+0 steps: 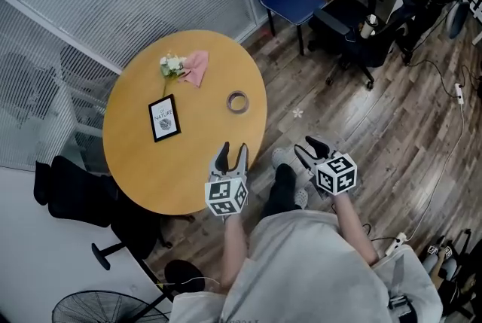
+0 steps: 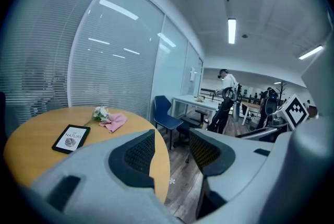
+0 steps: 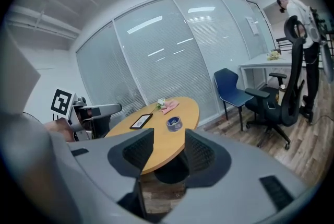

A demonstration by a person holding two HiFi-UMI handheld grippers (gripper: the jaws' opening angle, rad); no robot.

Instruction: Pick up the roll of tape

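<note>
Both open jaws hover well short of tape roll [image 1: 238, 101].

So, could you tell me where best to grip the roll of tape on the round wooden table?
Probably by its wall, from above. The ring-shaped roll of tape lies flat on the round wooden table, hole facing up, so one jaw can drop into the hole and the other outside. Nothing stands close beside it, so any side of the ring looks free.
</note>
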